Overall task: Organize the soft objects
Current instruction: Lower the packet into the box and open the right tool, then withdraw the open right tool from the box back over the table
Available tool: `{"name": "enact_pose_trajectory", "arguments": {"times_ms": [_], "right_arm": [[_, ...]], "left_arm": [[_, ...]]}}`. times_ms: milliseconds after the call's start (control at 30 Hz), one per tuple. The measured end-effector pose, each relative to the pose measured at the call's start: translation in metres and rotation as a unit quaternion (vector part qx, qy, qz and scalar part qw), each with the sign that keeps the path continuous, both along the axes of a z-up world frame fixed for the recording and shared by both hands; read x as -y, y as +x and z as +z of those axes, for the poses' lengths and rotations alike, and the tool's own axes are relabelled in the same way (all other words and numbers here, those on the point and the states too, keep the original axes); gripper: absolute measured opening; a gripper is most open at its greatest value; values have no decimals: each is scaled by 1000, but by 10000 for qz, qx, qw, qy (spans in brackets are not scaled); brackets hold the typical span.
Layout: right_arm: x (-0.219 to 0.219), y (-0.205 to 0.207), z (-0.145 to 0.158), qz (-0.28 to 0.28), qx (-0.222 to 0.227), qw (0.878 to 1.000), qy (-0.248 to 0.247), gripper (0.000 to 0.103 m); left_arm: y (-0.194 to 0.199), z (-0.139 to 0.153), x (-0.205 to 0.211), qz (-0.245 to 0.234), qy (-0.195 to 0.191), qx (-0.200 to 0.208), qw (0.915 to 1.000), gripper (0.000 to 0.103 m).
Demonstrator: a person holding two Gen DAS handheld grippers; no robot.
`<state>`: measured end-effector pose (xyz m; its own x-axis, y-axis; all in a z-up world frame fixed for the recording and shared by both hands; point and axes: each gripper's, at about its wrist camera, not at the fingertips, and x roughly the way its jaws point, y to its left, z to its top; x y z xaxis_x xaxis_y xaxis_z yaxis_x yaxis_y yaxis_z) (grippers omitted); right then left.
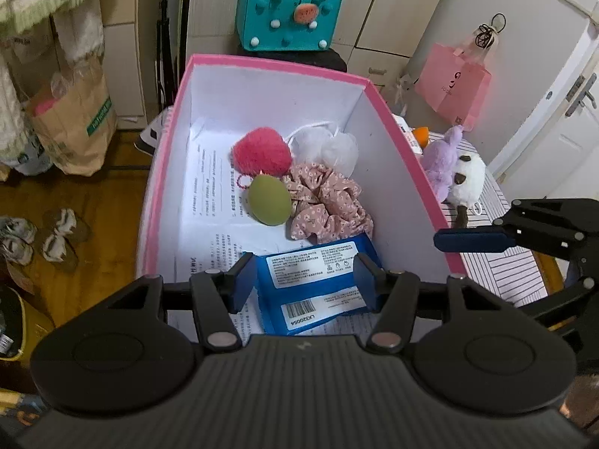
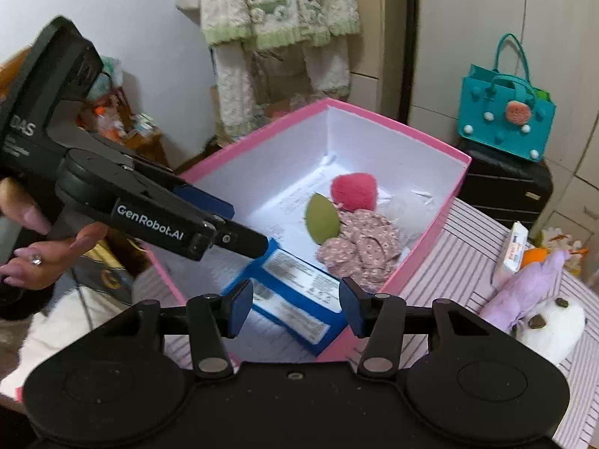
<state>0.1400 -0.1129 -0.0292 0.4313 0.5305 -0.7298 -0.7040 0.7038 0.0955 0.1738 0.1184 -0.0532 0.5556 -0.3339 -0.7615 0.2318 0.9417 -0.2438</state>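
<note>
Black and blue, the left gripper [image 1: 305, 280] hangs low over the near end of a box [image 1: 164, 172], and its two flat blue pads stand apart on either side of a blue pack [image 1: 318, 284] without pressing on it, so the jaws are open. That pack is flat and shiny, with white labels full of tiny print and a bar code, and it lies on the box floor on top of white printed paper [image 1: 209, 187]. This box is made of stiff card, pink outside and white inside, and it sits on a cloth with thin stripes [image 1: 498, 265]. Deeper in the box lie the soft things, all close together: a fluffy red-pink ball [image 1: 262, 155], a smooth green egg shape [image 1: 269, 202] touching it, a crinkly pink hair tie with small flowers [image 1: 329, 202], and something white and fuzzy [image 1: 329, 147] with a white string. Outside the box, on the striped cloth, a purple plush toy [image 1: 441, 161] leans against a round white plush toy [image 1: 468, 183] with dark spots. From the other side, the right gripper [image 2: 295, 305] also hovers by the near corner of the box with its blue pads apart and nothing squeezed between them. A hand [image 2: 48, 247] with long pale nails holds the left gripper's black handle. A teal felt bag [image 1: 288, 18] with pom-poms stands behind the box.
</note>
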Motion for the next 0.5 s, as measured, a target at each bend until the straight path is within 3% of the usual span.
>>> {"name": "enact_pose_trajectory", "arguments": {"times_ms": [267,500], "right_arm": [[30,-17,24,194,-32,9986,489,56],[45,-35,36,453,-39,9967,671,56]], "left_arm": [[-36,43,-1,-302,404,224,9985,61],[-68,63,7,-560,637,253,9961,62]]}}
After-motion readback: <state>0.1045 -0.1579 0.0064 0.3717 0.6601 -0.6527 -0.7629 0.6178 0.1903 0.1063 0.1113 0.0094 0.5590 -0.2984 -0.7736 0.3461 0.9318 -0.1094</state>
